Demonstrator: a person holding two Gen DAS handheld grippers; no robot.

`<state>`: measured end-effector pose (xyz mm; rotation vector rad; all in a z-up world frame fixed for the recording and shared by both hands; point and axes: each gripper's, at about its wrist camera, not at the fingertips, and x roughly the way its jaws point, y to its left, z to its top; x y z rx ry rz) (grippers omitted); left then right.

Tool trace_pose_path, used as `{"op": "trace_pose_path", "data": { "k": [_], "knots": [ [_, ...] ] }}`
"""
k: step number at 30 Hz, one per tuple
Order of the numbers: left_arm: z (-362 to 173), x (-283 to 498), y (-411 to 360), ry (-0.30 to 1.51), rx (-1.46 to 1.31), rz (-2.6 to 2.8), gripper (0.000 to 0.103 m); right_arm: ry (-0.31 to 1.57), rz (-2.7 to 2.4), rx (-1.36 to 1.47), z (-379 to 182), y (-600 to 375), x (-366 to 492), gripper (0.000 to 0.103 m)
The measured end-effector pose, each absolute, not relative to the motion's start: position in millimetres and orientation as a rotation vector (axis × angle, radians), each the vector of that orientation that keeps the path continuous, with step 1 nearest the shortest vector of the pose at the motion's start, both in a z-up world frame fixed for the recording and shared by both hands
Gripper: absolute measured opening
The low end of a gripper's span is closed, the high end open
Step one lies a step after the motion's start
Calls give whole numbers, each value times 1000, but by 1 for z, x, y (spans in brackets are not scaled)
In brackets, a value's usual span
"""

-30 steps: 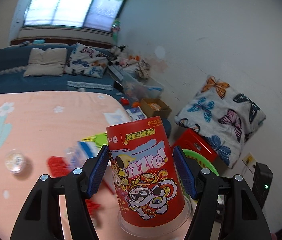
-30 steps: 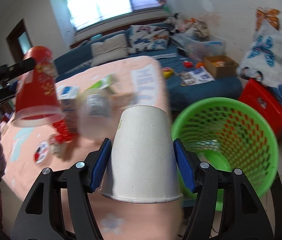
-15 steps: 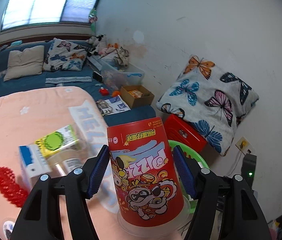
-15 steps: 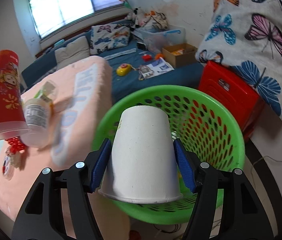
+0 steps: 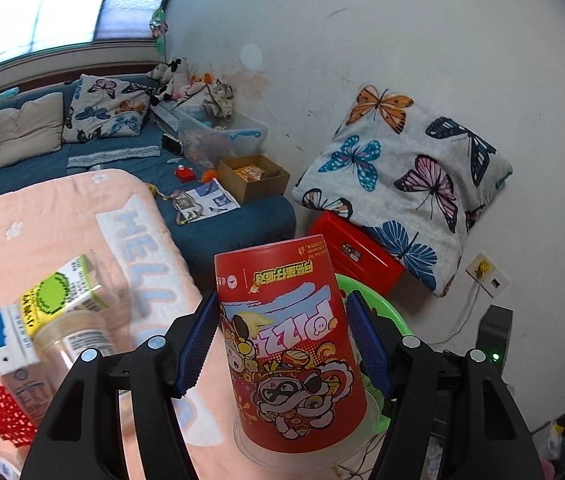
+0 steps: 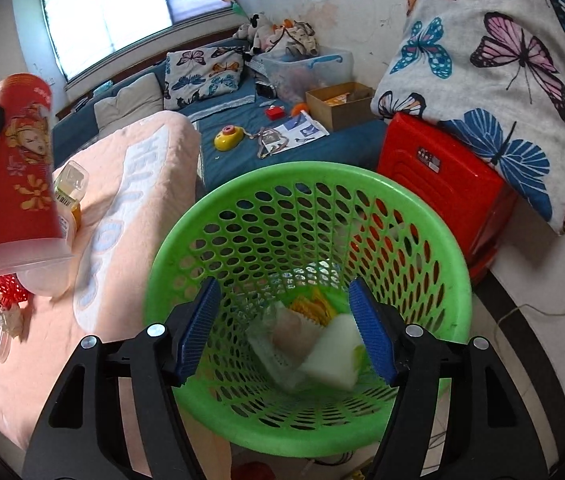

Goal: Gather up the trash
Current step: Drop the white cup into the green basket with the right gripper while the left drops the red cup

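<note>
Beside the bed, the white cup (image 6: 332, 354) has been released into the basket (image 6: 422, 216) by the now-parted right gripper (image 6: 288, 330), while the red cup (image 5: 288, 340) remains clamped in the left gripper (image 5: 282, 338) for disposal next.

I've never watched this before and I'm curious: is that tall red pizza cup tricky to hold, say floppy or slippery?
The red pizza cup looks like thin printed paper, probably light and easy to crush. The left tool grips it upside down with ribbed blue pads on both sides, which likely limits slipping. Its tapered, glossy-looking wall could still slide if squeezed loosely.
</note>
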<state>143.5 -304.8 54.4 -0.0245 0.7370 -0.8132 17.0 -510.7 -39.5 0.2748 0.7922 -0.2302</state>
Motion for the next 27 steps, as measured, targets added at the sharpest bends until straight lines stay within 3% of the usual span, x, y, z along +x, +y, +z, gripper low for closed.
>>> {"op": "trace_pose_path", "data": {
  "k": [27],
  "knots": [
    [-2, 130, -405, 850, 93, -899, 61, 731, -279, 323, -32, -530, -47, 70]
  ]
}}
